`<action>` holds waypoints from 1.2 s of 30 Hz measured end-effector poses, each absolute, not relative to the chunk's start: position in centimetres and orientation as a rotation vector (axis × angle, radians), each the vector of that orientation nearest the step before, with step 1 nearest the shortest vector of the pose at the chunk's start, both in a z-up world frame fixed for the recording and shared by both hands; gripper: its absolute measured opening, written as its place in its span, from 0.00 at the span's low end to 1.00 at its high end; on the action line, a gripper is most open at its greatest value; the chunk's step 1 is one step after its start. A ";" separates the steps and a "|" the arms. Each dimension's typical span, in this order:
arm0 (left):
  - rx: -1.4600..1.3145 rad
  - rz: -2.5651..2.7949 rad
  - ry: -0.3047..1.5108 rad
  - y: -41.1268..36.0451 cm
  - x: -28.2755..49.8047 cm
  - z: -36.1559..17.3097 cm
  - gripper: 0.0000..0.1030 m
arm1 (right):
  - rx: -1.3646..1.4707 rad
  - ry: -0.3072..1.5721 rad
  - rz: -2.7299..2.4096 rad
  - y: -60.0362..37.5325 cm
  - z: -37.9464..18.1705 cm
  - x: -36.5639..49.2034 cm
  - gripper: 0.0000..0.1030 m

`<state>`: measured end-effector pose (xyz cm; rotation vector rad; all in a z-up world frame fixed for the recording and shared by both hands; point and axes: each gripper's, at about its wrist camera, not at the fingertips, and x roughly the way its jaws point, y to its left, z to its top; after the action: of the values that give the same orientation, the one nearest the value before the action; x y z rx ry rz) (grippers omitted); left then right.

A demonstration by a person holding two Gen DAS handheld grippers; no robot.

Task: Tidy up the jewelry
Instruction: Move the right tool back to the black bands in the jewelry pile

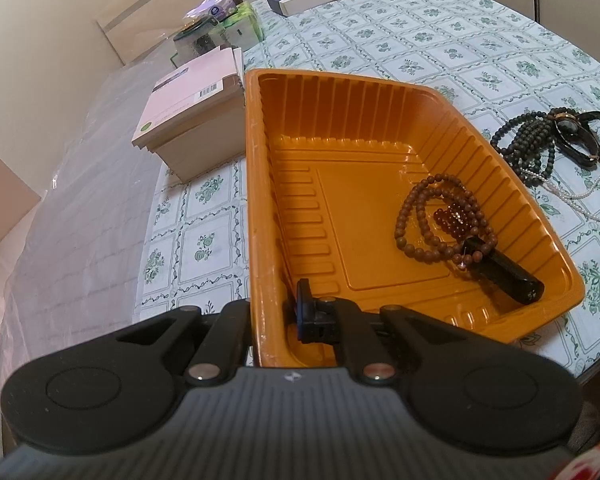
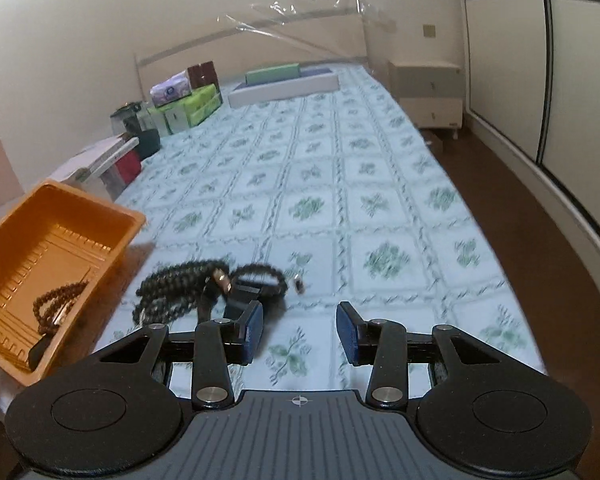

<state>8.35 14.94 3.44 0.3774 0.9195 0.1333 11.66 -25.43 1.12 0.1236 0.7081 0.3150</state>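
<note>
Covering the bed (image 2: 380,184) is a floral sheet; the orange tray (image 1: 440,104) rests on it, its near wall clamped by the left gripper (image 1: 276,312). Dark beads (image 2: 172,284) lie just beside it. The right gripper (image 2: 300,332), jaws apart and empty, should centre over one strand before closing.

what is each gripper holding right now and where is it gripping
Left gripper clamps the orange tray by its near rim. Right gripper holds nothing.

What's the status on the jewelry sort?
Left hand-held gripper clamped on orange tray wall. Right hand-held gripper open, empty. Dark beads and watch on cloth, path clear.
</note>
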 end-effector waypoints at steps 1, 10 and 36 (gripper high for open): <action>0.379 0.134 0.920 14.9 8.4 3.4 0.05 | 0.120 0.711 0.321 -25.1 1.0 11.6 0.40; 0.390 0.139 0.924 14.6 8.5 3.6 0.05 | 0.092 0.749 0.373 -21.4 -1.0 13.8 0.40; 0.387 0.140 0.925 14.6 8.4 3.4 0.05 | 0.016 0.790 0.326 -21.1 -0.5 14.4 0.19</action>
<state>8.41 14.61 3.44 0.3874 0.9248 0.1400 14.42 -21.15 -0.48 0.0162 0.7895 0.3263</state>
